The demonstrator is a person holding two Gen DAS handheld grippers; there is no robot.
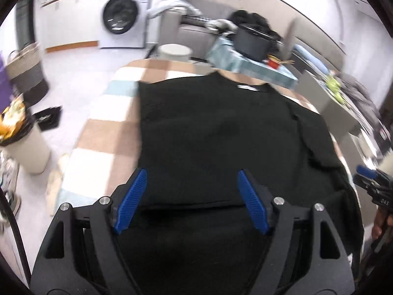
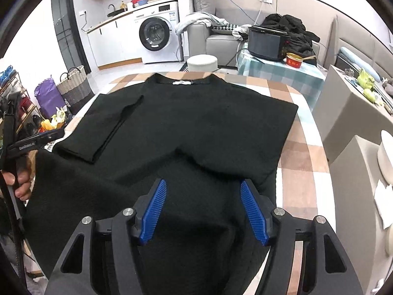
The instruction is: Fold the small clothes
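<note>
We saw the checkered brown, white & blue cloth-covered surface (image 2: 304,147) w/ a black knit sweater (image 2: 196,123) spread flat on it, neck label far side, one sleeve folded across the body, hem hanging off the near edge. Left tool (image 1: 191,179) & right tool (image 2: 203,189) both hovered over the hem, blue-padded jaws spread wide, holding nothing.
</note>
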